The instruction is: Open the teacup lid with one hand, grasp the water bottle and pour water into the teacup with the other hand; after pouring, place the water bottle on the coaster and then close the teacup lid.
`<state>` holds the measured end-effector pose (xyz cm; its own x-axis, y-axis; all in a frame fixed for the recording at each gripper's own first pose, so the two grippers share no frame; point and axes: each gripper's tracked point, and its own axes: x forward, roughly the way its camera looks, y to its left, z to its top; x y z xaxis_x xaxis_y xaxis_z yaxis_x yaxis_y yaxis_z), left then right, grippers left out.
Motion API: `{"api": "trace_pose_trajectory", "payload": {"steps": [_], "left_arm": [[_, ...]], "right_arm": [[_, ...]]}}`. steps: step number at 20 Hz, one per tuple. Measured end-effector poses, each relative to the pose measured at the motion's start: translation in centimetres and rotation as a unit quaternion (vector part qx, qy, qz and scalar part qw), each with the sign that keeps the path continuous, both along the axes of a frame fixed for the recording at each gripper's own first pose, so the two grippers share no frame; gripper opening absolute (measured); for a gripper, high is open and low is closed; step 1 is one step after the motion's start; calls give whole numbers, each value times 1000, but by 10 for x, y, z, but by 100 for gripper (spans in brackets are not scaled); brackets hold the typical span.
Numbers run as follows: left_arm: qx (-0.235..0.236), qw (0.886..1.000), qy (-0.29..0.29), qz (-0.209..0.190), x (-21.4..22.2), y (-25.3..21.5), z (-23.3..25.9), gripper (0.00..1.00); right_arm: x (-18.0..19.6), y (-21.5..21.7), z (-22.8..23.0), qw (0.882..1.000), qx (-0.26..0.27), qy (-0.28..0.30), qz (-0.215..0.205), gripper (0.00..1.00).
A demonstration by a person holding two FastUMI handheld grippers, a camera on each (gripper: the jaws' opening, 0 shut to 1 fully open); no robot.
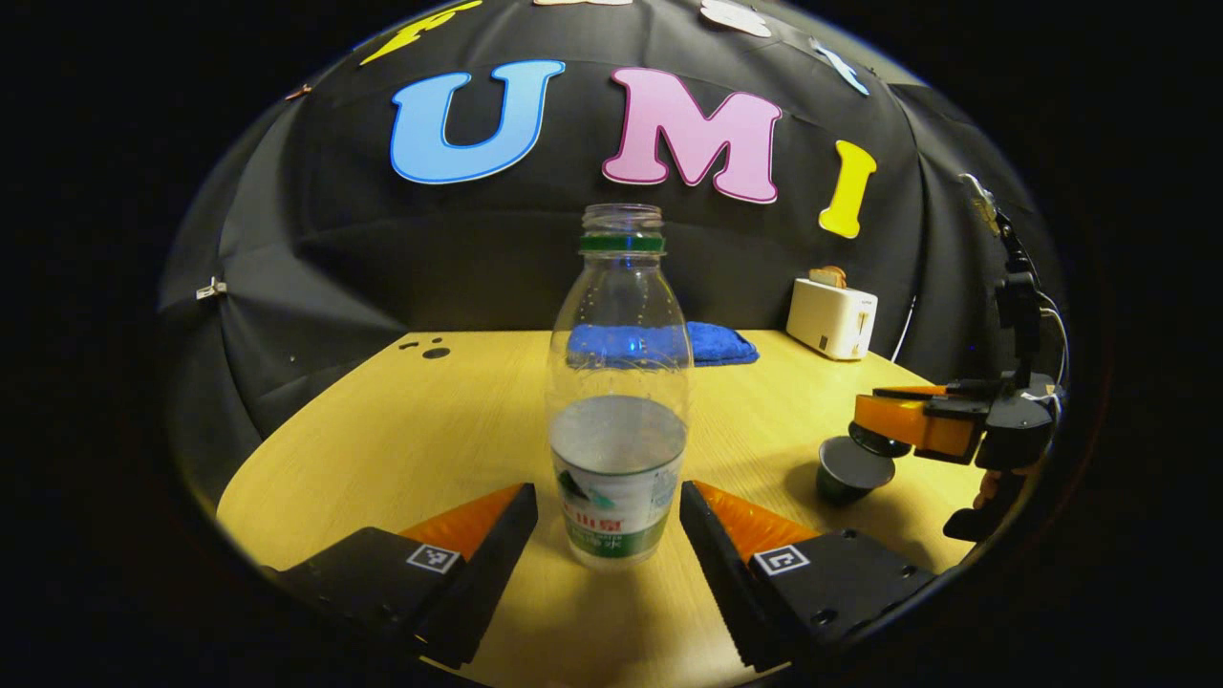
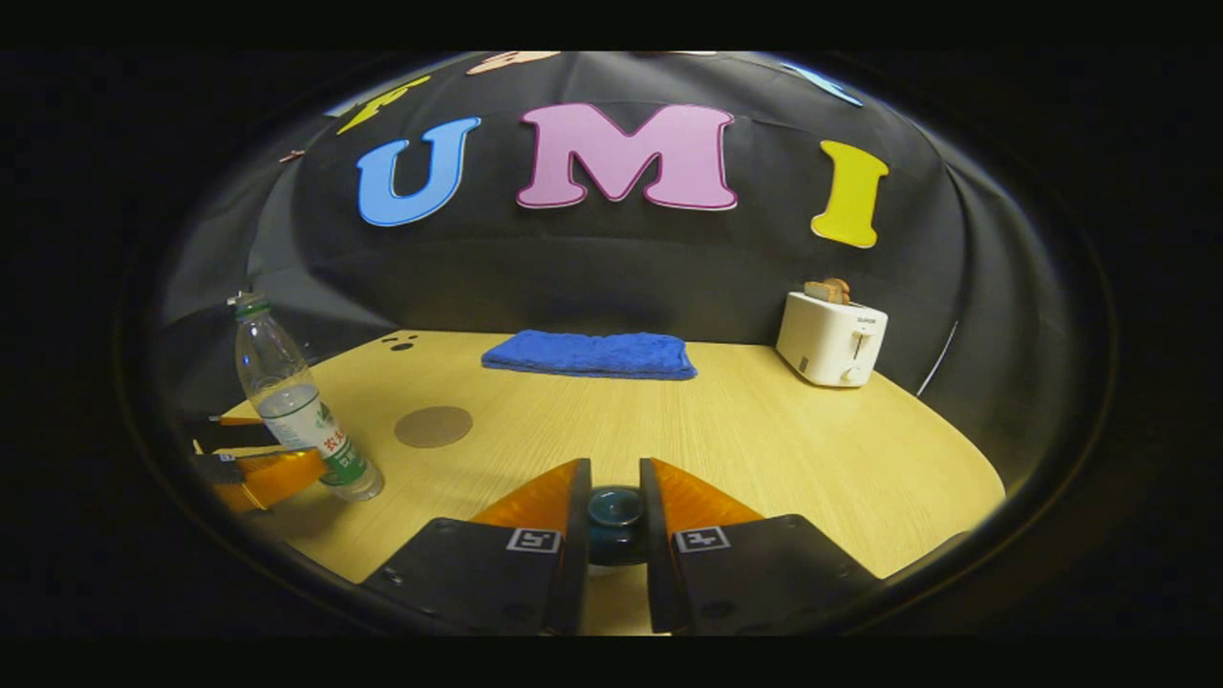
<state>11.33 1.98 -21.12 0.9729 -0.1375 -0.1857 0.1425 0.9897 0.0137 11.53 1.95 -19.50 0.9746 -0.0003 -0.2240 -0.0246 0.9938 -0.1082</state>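
Note:
A clear uncapped water bottle, about a third full, stands on the wooden table. My left gripper is open, with a finger on each side of the bottle's base. At the right my right gripper reaches over the dark teacup. In the right gripper view my right gripper is shut on the knob of the teacup lid. The lid looks slightly above the cup's rim. A round brown coaster lies right of the bottle and the left gripper.
A folded blue cloth lies at the back of the table. A white toaster with bread in it stands at the back right. A hand holds the right gripper near the table's right edge.

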Motion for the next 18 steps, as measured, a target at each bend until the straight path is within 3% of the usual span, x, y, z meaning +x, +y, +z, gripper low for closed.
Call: {"api": "trace_pose_trajectory", "payload": {"steps": [1,3,5,6,7,8,9,11,13,15,17,18], "left_arm": [[5,1000,-8,-1,6,0,1,95],[9,1000,-16,-5,19,-3,-1,95],[2,1000,-24,-10,28,-7,2,96],[3,999,-31,-10,32,-5,5,96],[7,999,-40,-8,37,-5,10,96],[11,999,-47,-9,41,-5,14,95],[14,999,-49,-12,43,-6,14,95],[19,999,-44,-20,47,-10,12,95],[20,998,-53,-24,49,-12,17,92],[20,998,-54,-26,51,-14,18,83],[21,998,-51,-28,54,-16,18,83],[27,998,-49,-32,54,-18,18,82]], "right_arm": [[0,-1,1,1000,-2,0,1,34],[-4,-1,1,1000,-2,2,4,29],[-9,-5,3,1000,1,0,-2,34],[-10,-7,4,1000,4,-2,-6,24],[-13,-9,4,1000,7,-2,-8,34],[-14,-11,3,1000,8,0,-10,29],[-15,-13,1,1000,8,3,-11,34],[-18,-15,1,1000,8,6,-12,34],[-20,-18,2,1000,8,4,-14,29],[-22,-22,2,1000,9,2,-18,34],[-25,-26,0,1000,12,5,-22,24],[-27,-27,1,1000,13,6,-24,29]]}}
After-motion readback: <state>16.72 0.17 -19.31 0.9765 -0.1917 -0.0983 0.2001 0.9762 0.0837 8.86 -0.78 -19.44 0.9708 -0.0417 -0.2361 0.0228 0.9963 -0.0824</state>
